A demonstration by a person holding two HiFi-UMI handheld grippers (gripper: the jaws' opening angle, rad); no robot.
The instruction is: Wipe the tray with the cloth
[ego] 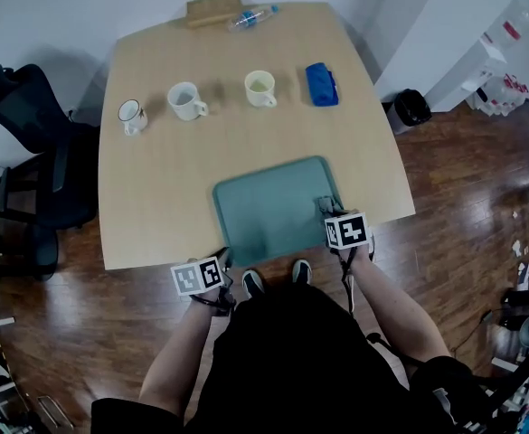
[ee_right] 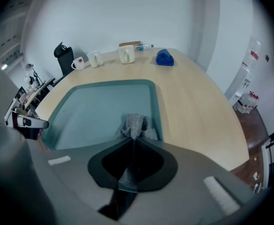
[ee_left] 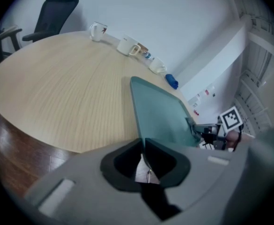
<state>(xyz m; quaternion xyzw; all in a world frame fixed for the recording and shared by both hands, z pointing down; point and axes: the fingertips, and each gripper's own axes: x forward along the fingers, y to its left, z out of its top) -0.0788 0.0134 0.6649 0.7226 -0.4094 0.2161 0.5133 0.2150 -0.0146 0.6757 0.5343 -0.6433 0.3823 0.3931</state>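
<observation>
Closest in, the left gripper (ee_left: 144, 143) has its fingers pinched on the near-left rim of the teal tray (ego: 273, 208), which lies at the surface's (ego: 155, 188) near edge. The right gripper's (ee_right: 133, 140) fingers pinch a grey cloth (ee_right: 136, 125) bunched in the tray's near-right corner. Further back stand three mugs (ego: 187, 100).

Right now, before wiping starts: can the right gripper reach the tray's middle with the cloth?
Likely yes: the right gripper holds the cloth at the tray's near right corner, with bare tray ahead.
</observation>
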